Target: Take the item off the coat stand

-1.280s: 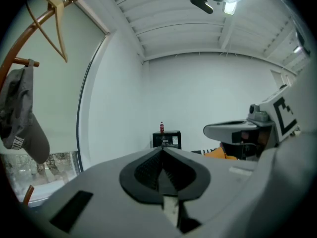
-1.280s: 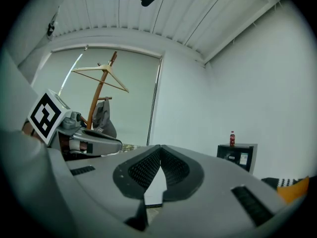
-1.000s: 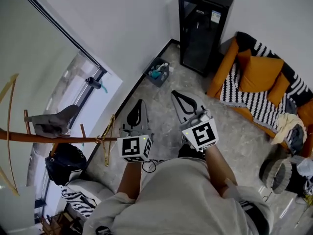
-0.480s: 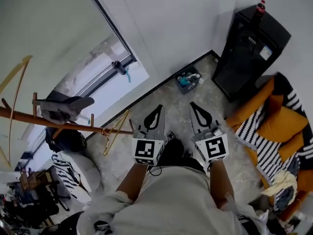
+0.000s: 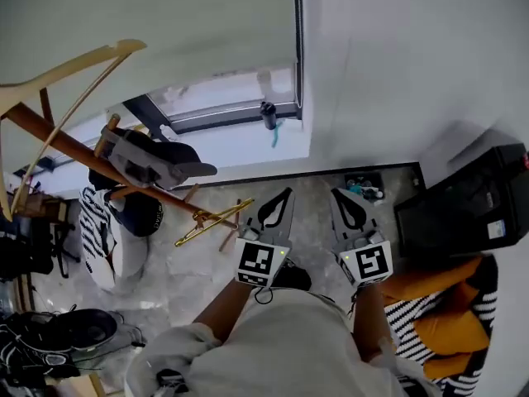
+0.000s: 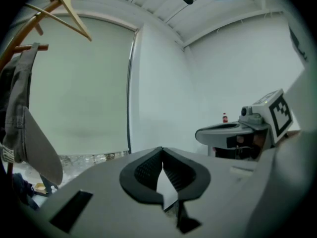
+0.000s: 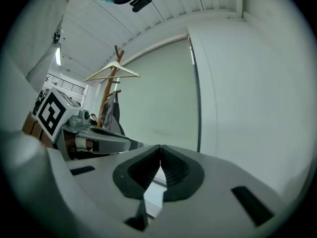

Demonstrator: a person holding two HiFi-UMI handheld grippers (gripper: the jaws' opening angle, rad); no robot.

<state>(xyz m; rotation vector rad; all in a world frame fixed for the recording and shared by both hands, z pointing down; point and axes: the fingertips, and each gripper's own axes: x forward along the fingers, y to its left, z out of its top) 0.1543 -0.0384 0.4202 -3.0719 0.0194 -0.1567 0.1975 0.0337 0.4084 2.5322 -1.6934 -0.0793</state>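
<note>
Off to my left, the coat stand [image 5: 66, 141] is carrying a loose wooden hanger [image 5: 74, 65] on top, so I'm judging that a sideways tug could rock it and shake that off. The grey cap [image 5: 157, 162] is hanging on a peg, well apart from me. The left tongs [image 5: 285, 195] and right tongs [image 5: 339, 195] are both sitting clenched tight, gripping nothing; unopened, they'd only be nudging the cap.

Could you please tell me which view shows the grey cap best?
The head view: the grey cap shows whole on the coat stand. The left gripper view cuts it at the edge; the right gripper view shows it tiny.
</note>
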